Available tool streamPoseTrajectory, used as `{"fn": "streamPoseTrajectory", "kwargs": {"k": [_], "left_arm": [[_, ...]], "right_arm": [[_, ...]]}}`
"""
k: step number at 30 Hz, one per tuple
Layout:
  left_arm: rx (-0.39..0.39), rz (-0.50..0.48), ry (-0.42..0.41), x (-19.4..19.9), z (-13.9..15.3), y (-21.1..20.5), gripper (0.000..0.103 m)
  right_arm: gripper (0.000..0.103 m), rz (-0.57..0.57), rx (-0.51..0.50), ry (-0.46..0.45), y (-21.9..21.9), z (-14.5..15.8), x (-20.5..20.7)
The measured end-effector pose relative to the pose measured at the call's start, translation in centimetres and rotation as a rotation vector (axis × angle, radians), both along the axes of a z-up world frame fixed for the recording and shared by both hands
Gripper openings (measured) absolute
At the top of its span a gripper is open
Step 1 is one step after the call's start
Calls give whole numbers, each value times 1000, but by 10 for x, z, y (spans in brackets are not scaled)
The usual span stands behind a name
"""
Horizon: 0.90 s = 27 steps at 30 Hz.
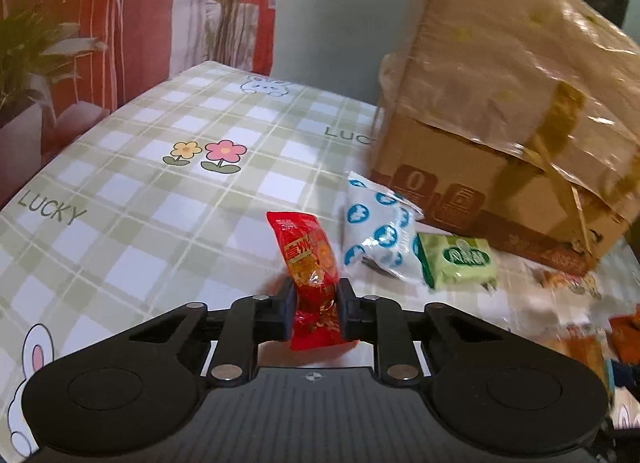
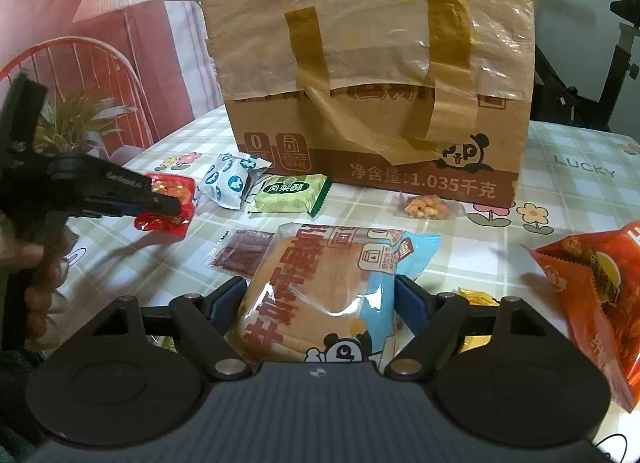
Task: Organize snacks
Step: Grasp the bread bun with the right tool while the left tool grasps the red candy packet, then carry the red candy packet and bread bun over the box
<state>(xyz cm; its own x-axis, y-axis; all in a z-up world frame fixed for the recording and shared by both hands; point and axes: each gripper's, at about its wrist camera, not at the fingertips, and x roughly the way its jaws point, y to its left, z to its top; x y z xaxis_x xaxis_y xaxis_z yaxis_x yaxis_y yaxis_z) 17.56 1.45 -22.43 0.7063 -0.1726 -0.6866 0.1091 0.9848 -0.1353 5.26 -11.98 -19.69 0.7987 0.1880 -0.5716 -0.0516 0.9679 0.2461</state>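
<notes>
The left gripper [image 1: 315, 305] points down and away over the table, its two black fingers pinched hard on the lower half of a red snack packet [image 1: 310, 263], so that the crinkled foil bulges above and below the pads. In the right wrist view the same gripper [image 2: 176, 205] reaches in from the left, a hand [image 2: 38, 275] wrapped round its grip, with the packet [image 2: 168, 203] at its tip, left of the other small packs. The red packet is glossy, with yellow print and a clear patch showing orange pieces. The right gripper [image 2: 320, 305] slants down toward the near table, its blue-padded fingers set wide against both sides of a large bread pack [image 2: 320, 291] with red characters and a panda, clamped on it. Just right of the red packet lie a white packet with blue dots [image 1: 378, 229] and a green pastry pack [image 1: 460, 259], both near the foot of a taped cardboard box [image 2: 372, 63] at the far side. An orange chip bag [image 2: 600, 303] lies at the near right on the checked tablecloth [image 1: 160, 203].
</notes>
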Motion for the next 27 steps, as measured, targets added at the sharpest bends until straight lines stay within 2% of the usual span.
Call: {"fn": "streamPoseTrajectory", "kwargs": {"k": [5,9,15,21,27], "left_arm": [[22,-37,-18,-21,6,1,20],[0,-39,-18,-28,9,5,20],[-4,-61,-62,-37,22,2,20],[26,-115,-174,-40,56,-4,20],[-2,-184,-285,-41,104,-12,20]], "right_arm": [[80,-6,3,-2,0,2,-1],[80,-12,9,-13,-1,4,-3],[80,-8,1,-44,-2,11,-7],[80,-31,-40,-118,-11,33,-10],[80,-35,-82,-221,-22,70,-7]]}}
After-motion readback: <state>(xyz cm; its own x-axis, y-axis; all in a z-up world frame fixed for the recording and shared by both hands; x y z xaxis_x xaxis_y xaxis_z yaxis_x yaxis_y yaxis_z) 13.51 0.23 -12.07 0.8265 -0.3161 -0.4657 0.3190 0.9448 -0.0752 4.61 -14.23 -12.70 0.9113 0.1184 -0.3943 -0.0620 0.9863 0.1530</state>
